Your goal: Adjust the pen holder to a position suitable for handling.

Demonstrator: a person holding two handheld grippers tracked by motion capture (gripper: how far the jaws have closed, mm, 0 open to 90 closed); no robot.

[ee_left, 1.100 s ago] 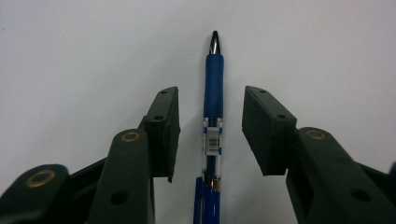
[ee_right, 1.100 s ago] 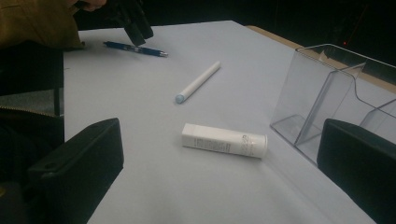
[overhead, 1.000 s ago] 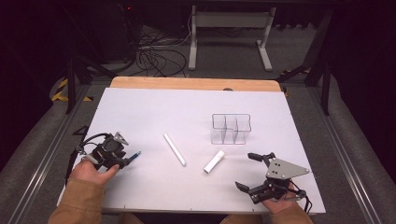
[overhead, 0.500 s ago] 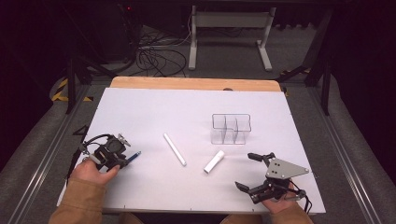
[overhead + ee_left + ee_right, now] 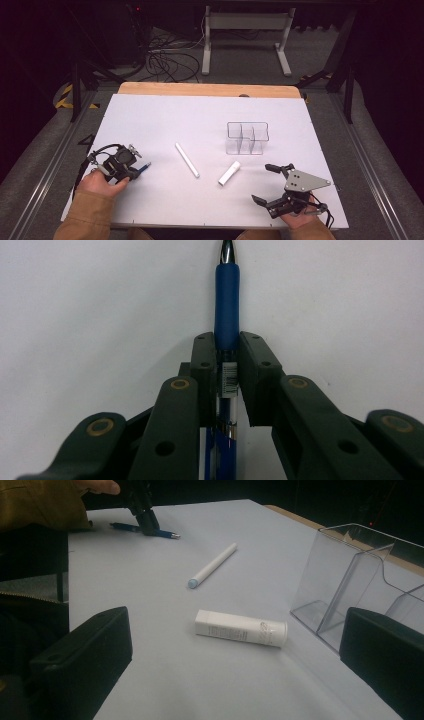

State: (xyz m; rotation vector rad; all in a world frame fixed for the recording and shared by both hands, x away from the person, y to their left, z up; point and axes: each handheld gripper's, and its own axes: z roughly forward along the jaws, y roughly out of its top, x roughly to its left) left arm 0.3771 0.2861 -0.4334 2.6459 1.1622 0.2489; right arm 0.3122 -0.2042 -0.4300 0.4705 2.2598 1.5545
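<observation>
Nearest you, at the front right corner of the white table, your right gripper rests low with its jaws spread wide and nothing between them.

At the front left, your left gripper has just been closing, and its jaws now pinch a blue pen around the barrel. The left gripper view shows the pads tight on either side, just behind the blue grip. The metal tip points away from you, and the pen lies on the table surface.

A little farther in, near the middle, a short white tube lies on its side, just ahead of your open right gripper.

Left of the tube, and apart from it, a slim white marker lies at a slant.

Beyond the tube stands a clear plastic organizer with upright dividers.

At the far edge, a strip of bare wood shows past the white sheet.
</observation>
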